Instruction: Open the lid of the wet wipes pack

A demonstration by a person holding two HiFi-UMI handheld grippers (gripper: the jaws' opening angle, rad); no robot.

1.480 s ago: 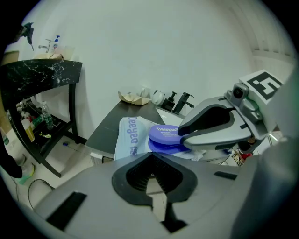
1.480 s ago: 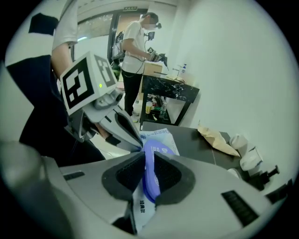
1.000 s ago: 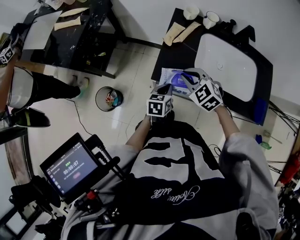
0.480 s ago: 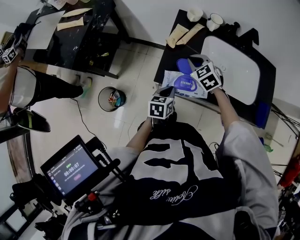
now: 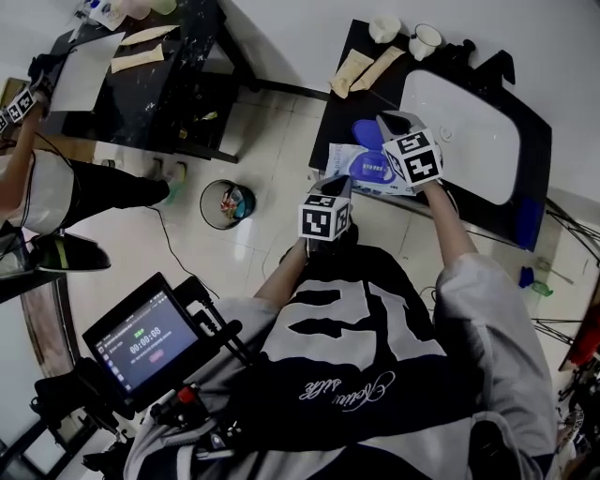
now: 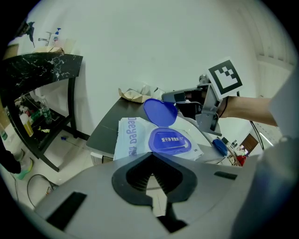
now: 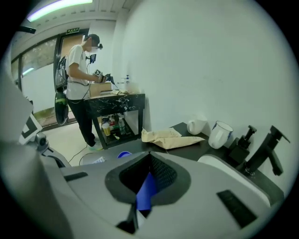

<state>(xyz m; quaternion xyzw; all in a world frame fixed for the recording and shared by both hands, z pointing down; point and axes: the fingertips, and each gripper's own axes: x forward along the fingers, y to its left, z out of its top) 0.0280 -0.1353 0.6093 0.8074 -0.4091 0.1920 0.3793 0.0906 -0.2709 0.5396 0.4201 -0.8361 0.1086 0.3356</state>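
Observation:
The wet wipes pack (image 5: 361, 172) lies on the dark counter (image 5: 336, 112) near its front edge, pale blue with a blue oval lid frame (image 6: 170, 141). Its blue flip lid (image 6: 160, 112) stands swung up and back. My right gripper (image 5: 384, 124) is shut on that lid's far edge, and the lid's blue shows between its jaws (image 7: 147, 189). My left gripper (image 5: 339, 185) is shut, just in front of the pack's near edge (image 6: 150, 156). I cannot tell whether it touches the pack.
A white sink basin (image 5: 464, 127) and black faucet (image 5: 489, 62) lie right of the pack. Two cups (image 5: 382, 26) (image 5: 424, 39) and brown paper (image 5: 361, 64) sit at the counter's back. A trash bin (image 5: 228, 202), black table (image 5: 141, 66) and another person (image 5: 56, 183) are at left.
My right gripper has moved away from me and up with the blue lid, swinging it from over the pack to open. The left gripper has stayed at the pack's near edge.

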